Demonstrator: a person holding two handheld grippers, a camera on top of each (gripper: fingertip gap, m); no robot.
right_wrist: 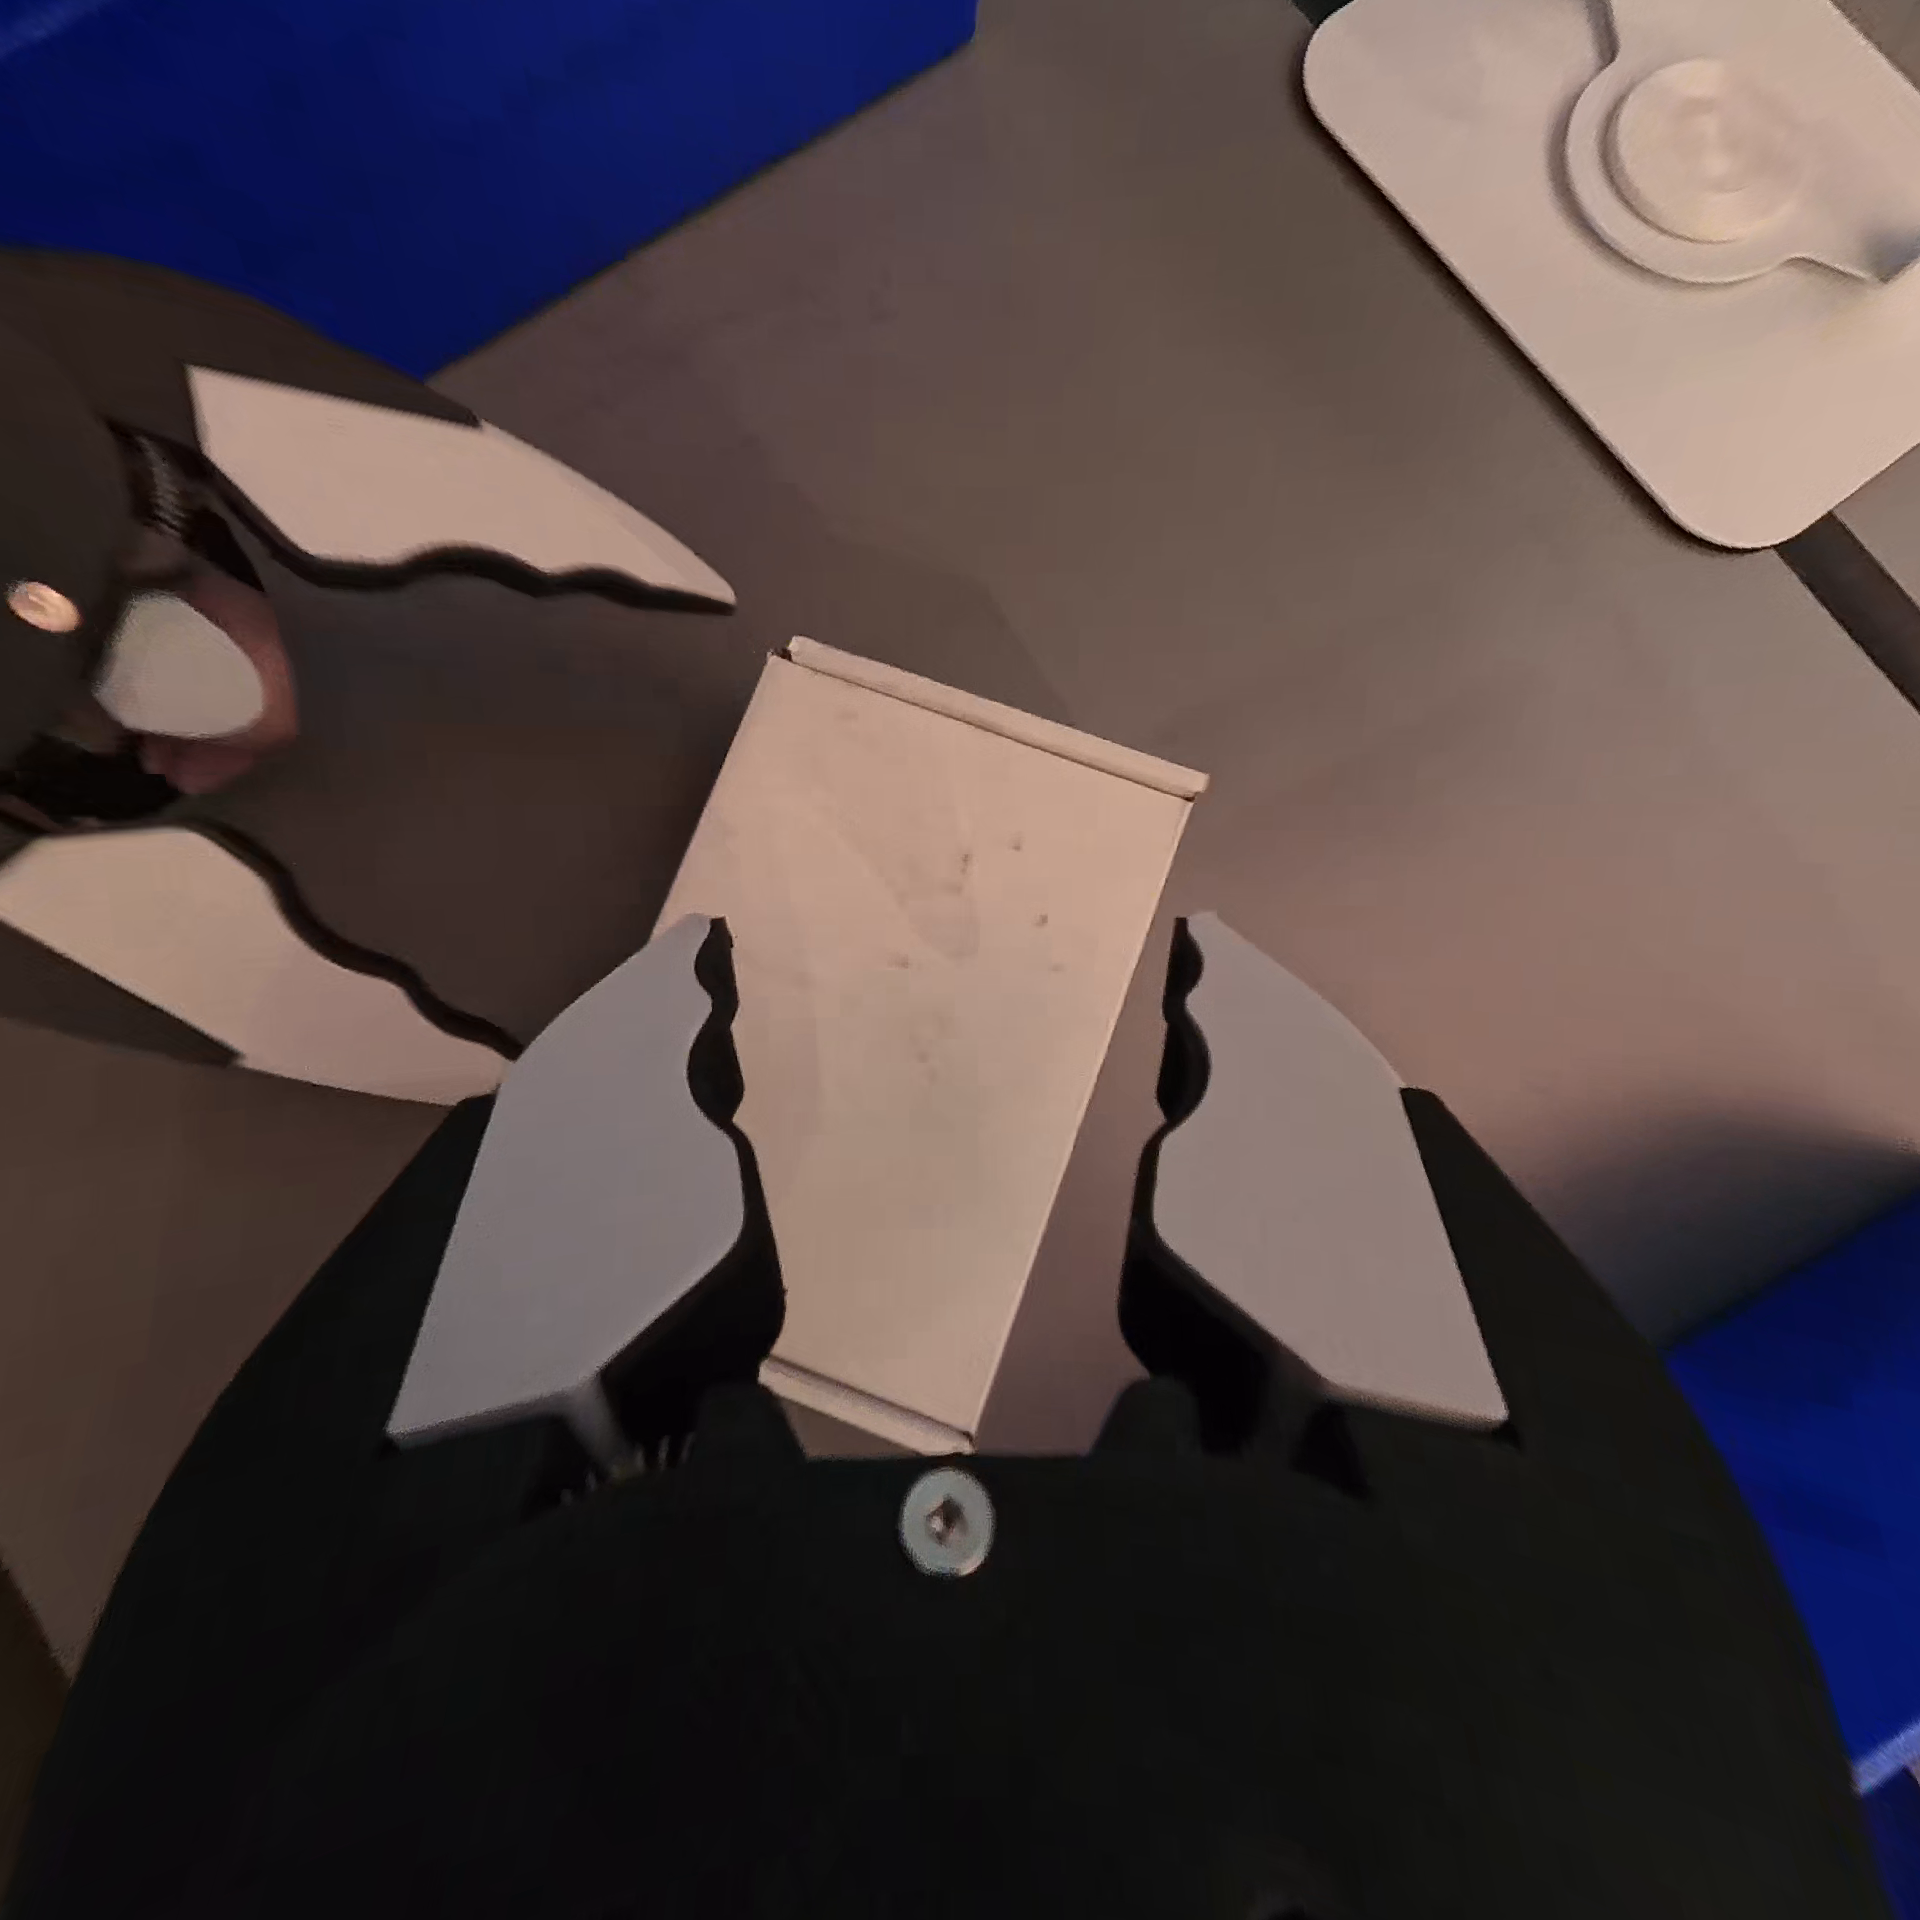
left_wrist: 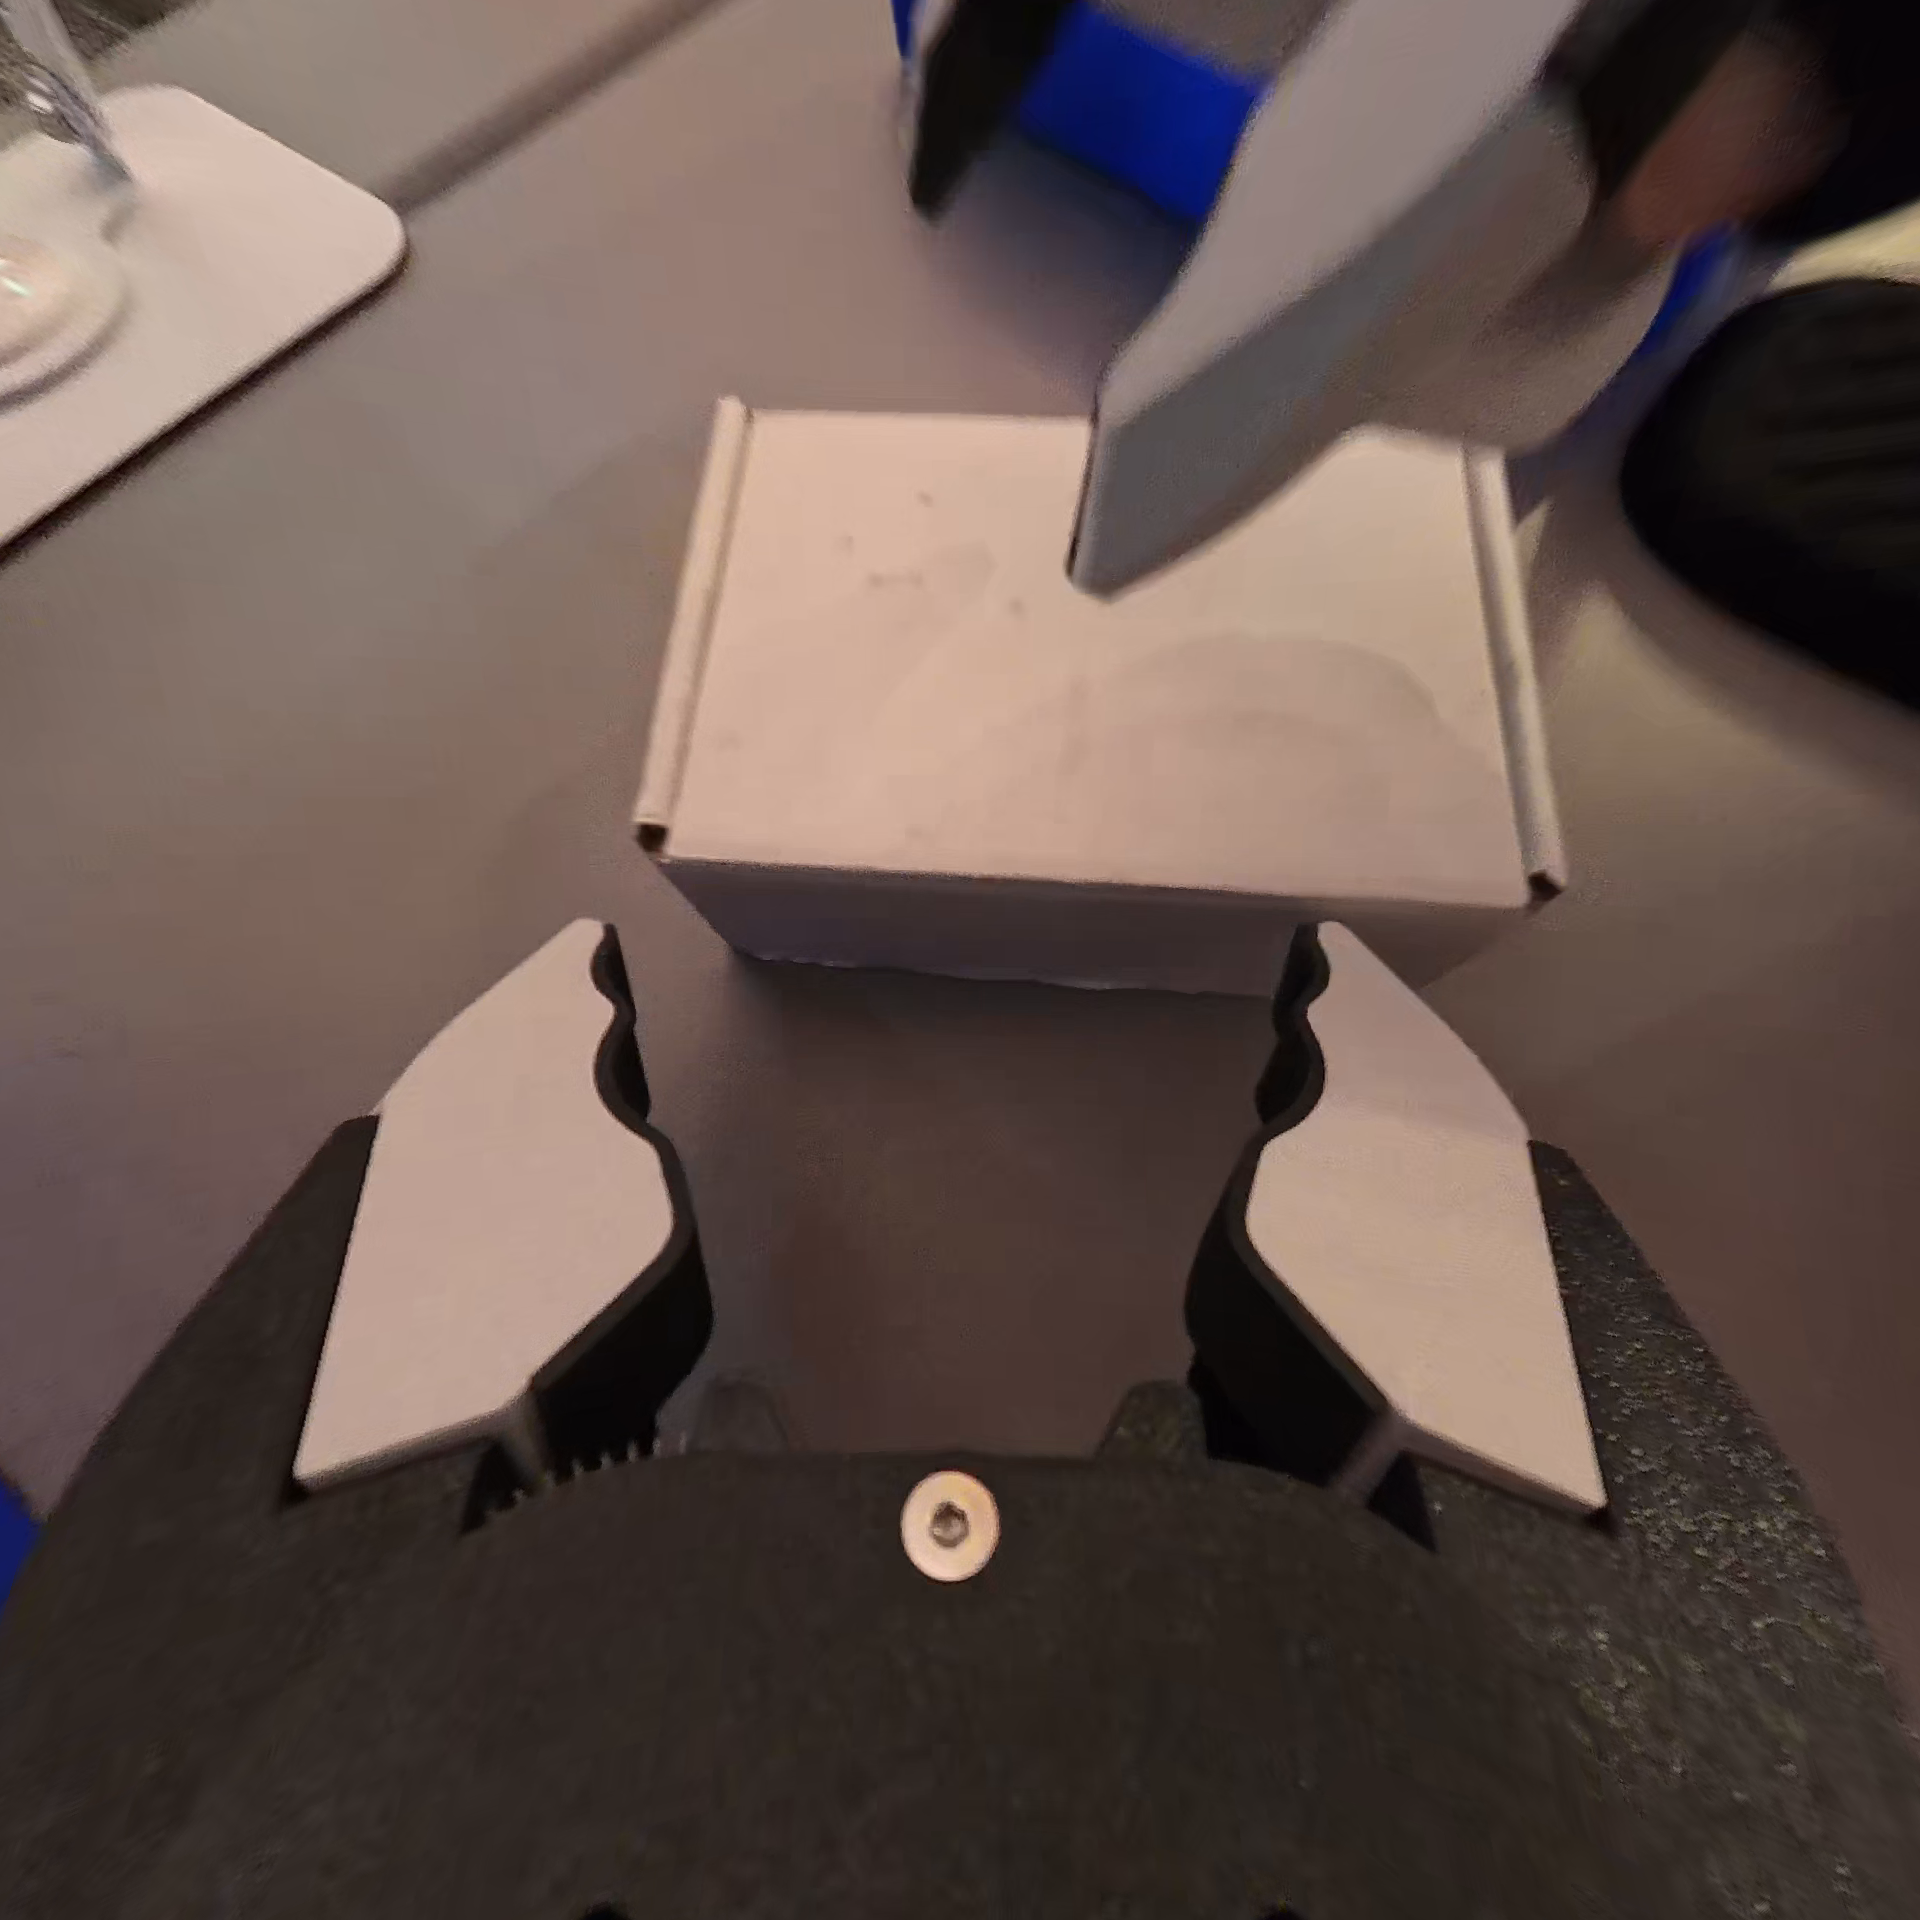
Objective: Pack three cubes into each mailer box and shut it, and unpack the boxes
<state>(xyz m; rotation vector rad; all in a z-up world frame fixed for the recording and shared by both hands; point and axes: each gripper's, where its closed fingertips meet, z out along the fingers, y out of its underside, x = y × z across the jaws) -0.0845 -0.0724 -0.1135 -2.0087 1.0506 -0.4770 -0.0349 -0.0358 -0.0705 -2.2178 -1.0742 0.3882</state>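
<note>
A white mailer box (left_wrist: 1091, 665) stands on the dark table with its lid down. No cubes show. My left gripper (left_wrist: 961, 935) is open and empty, its tips at the box's near wall, one at each side. My right gripper (right_wrist: 951, 925) is open and empty and hangs over the box lid (right_wrist: 935, 1039), its jaws straddling it. In the left wrist view one of its fingers (left_wrist: 1278, 343) points down at the lid's far right part; whether it touches is unclear. The left gripper (right_wrist: 618, 826) also shows at the left of the right wrist view.
A white mat (left_wrist: 208, 270) with a clear glass on it lies at the far left; it also shows in the right wrist view (right_wrist: 1507, 343). A blue bin (left_wrist: 1122, 114) stands behind the box, and blue surfaces (right_wrist: 416, 156) edge the table.
</note>
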